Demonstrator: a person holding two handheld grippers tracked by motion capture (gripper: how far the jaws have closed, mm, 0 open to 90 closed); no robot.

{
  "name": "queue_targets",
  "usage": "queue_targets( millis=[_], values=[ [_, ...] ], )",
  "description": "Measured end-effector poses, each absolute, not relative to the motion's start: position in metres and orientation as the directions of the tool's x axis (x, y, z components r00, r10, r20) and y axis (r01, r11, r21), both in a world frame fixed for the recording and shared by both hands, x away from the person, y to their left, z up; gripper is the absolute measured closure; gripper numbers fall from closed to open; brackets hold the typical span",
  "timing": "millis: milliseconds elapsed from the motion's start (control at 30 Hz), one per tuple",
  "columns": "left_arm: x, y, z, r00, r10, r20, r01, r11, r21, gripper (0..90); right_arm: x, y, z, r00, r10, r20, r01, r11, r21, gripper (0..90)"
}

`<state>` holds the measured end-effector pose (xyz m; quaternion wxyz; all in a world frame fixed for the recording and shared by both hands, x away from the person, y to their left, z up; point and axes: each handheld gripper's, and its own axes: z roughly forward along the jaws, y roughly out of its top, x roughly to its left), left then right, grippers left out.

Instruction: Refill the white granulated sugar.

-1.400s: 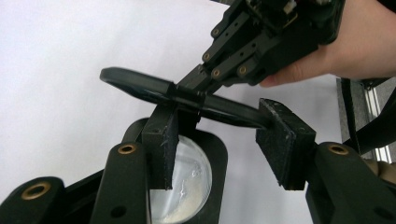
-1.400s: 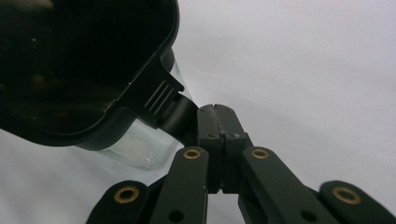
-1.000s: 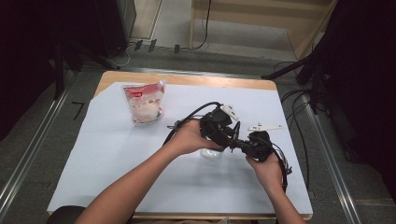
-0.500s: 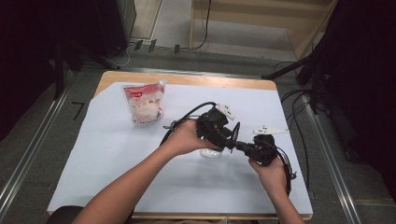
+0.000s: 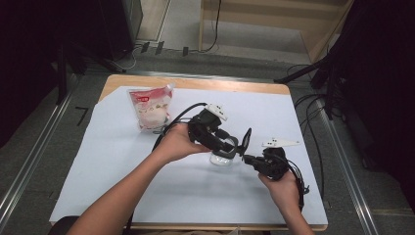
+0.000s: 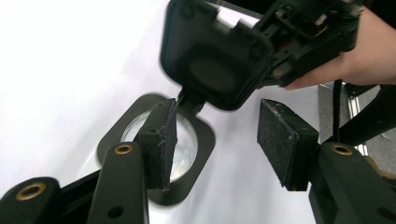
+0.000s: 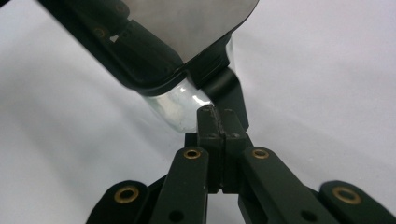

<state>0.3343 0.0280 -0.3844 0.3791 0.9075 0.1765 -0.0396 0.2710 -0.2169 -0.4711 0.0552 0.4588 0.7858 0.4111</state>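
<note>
The magnifier [image 5: 221, 159] lay on the table [image 5: 122, 161] between both hands, its lid [image 5: 244, 141] tipped up. The right gripper [image 7: 215, 114] was pressed together, apparently pinching the lid's hinge tab. The left gripper [image 6: 219, 116] was spread over the lens, its jaws having just opened a little with nothing pinched. That thin tab grip looked likely to slip, dropping the lid onto the left pad, or a pull could drag the unpinned magnifier.

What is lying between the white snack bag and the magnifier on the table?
In the high view, the person's left hand and the left gripper it holds, with its black cable, lie between the snack bag and the magnifier.
</note>
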Motion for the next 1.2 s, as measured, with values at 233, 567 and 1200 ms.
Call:
queue_targets(
  millis=[233, 567, 1200],
  values=[
    [0.335, 0.057, -0.394, 0.906, 0.361, -0.223, 0.411, -0.617, 0.671, 45.3, 0.273, -0.206, -0.477, -0.602, 0.752, 0.268, 0.669, 0.292, 0.684, 90.0],
    [0.332, 0.092, -0.397, 0.880, 0.424, -0.215, 0.446, -0.579, 0.683, 42.6, 0.286, -0.210, -0.480, -0.588, 0.764, 0.267, 0.675, 0.282, 0.682, 90.0],
    [0.330, 0.155, -0.399, 0.808, 0.539, -0.238, 0.532, -0.496, 0.686, 42.7, 0.293, -0.227, -0.475, -0.571, 0.763, 0.302, 0.678, 0.231, 0.697, 82.9]
  ],
)
